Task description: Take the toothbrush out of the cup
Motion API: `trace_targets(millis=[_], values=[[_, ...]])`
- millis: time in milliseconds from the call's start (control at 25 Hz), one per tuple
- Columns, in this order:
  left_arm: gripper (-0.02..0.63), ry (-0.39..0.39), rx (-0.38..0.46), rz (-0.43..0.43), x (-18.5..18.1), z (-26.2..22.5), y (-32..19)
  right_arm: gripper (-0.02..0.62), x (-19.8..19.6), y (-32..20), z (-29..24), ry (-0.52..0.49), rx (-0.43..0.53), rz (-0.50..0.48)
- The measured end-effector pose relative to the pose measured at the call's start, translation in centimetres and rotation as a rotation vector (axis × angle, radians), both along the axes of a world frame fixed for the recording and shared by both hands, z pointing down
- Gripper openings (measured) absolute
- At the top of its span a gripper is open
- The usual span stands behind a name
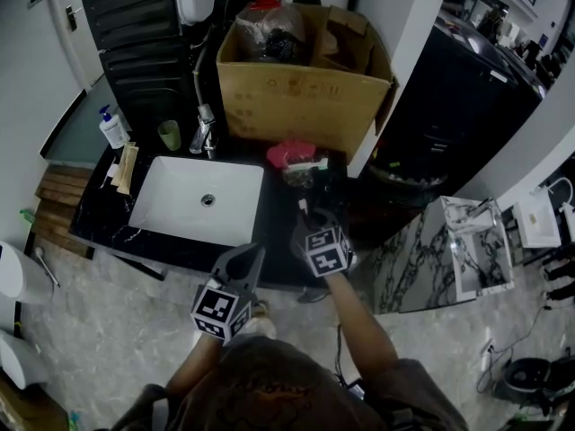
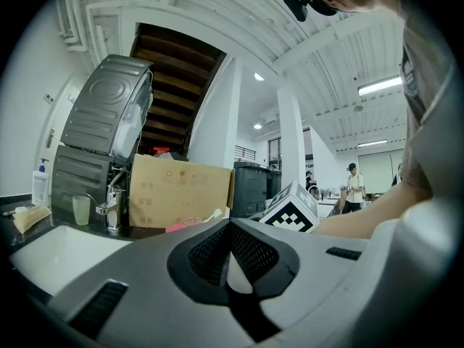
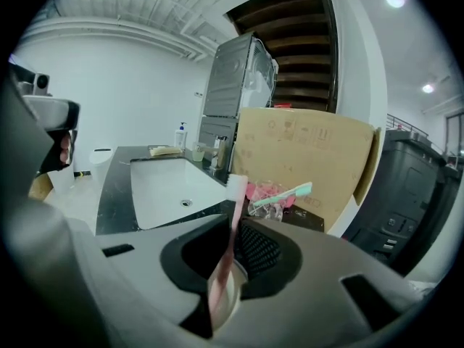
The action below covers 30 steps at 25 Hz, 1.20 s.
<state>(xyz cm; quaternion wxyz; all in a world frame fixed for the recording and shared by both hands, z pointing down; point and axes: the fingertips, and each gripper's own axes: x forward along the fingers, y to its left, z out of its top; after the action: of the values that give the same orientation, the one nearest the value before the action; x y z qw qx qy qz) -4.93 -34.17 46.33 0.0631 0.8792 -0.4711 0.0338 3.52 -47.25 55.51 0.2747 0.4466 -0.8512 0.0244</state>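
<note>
The right gripper (image 3: 233, 236), clamped on the pink toothbrush (image 3: 235, 193) near the worktop's (image 1: 275, 239) front edge, should lift straight up; the left gripper (image 2: 230, 243) hangs closed, empty.

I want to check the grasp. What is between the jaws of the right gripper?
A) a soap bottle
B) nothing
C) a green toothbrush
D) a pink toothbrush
D: its own view shows the right gripper shut on the pink toothbrush, whose head sticks up above the jaws.
</note>
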Motion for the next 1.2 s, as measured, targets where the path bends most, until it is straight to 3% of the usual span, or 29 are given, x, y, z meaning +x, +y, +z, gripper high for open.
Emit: trace_targets(millis=[560, 880, 1200], values=[[0.0, -0.002, -0.011, 0.028, 0.8, 0.1, 1.1, 0.021, 0.5, 1.7, -4.0, -0.078, 0.053, -0.024], [0.002, 0.015, 0.01, 0.045, 1.5, 0.0, 1.7, 0.021, 2.4, 3.0, -11.9, -0.247, 0.128, -0.006], [0.002, 0.024, 0.012, 0.073, 2.5, -0.2, 3.0, 0.021, 3.5, 7.0, -14.6, -0.347, 0.149, -0.012]])
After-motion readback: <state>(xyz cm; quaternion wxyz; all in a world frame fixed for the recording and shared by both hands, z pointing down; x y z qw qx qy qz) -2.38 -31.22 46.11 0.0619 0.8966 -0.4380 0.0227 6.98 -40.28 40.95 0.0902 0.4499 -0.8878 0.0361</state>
